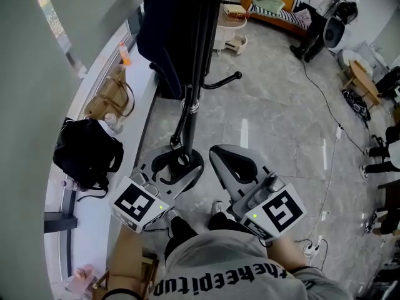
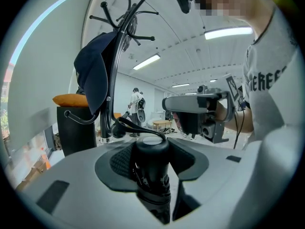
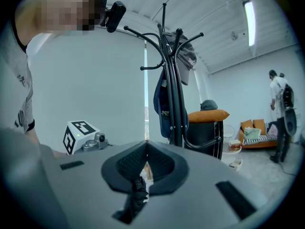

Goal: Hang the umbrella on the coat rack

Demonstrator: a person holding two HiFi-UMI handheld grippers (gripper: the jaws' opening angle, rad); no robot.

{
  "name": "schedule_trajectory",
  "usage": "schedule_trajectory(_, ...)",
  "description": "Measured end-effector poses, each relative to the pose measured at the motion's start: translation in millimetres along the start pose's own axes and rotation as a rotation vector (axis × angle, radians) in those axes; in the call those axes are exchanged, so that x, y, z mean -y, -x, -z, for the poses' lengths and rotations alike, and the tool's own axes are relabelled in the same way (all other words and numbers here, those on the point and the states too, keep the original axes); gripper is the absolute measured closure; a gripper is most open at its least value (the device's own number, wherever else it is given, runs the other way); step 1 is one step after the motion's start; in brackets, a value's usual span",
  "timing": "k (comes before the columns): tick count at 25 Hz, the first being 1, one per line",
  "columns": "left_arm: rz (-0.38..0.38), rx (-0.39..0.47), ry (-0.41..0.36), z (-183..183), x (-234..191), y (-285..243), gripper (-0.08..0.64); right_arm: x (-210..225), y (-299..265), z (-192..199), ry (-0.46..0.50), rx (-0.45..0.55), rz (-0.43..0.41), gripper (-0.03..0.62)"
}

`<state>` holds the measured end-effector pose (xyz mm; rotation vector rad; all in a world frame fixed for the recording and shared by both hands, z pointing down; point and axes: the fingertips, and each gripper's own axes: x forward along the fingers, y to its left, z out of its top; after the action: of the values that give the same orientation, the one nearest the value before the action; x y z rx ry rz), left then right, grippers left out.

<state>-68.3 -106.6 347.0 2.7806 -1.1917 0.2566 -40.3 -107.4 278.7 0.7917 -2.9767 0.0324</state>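
Observation:
The black coat rack (image 1: 187, 17) stands just ahead of me, with a dark cap and a dark garment on its top arms; its pole (image 1: 186, 114) drops to the floor and a low curved hook (image 1: 228, 79) sticks out to the right. My left gripper (image 1: 181, 162) is shut on the black umbrella handle (image 2: 151, 168), whose wrist cord (image 2: 138, 128) loops off the top. The umbrella's body hangs out of sight below the jaws. In the left gripper view the coat rack (image 2: 113, 80) rises close behind the handle. My right gripper (image 1: 228, 161) is alongside, its jaws together with nothing held (image 3: 145, 149).
A black backpack (image 1: 87, 154) and a tan bag (image 1: 111, 97) sit on the window ledge at left. A black stand with an orange cushion (image 3: 207, 114) is beside the rack. A cable (image 1: 325, 99) runs across the marble floor; a sofa (image 1: 275, 5) and a person (image 3: 279, 113) are far off.

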Motion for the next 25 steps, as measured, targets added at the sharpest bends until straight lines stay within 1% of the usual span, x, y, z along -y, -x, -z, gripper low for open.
schedule_trajectory(4,0.033,-0.004,-0.011,3,-3,-2,0.354,-2,-2,1,0.012,-0.008,0.019,0.581)
schedule_trajectory(9,0.055,-0.004,-0.003,5,-11,1,0.354,0,-5,0,0.013,-0.012,0.049,0.581)
schedule_trajectory(16,0.120,-0.025,-0.012,12,-13,0,0.354,-4,-9,1,0.023,-0.013,0.080,0.581)
schedule_trajectory(25,0.201,-0.030,-0.003,13,-18,-5,0.354,2,-10,-1,0.026,-0.009,0.138,0.581)
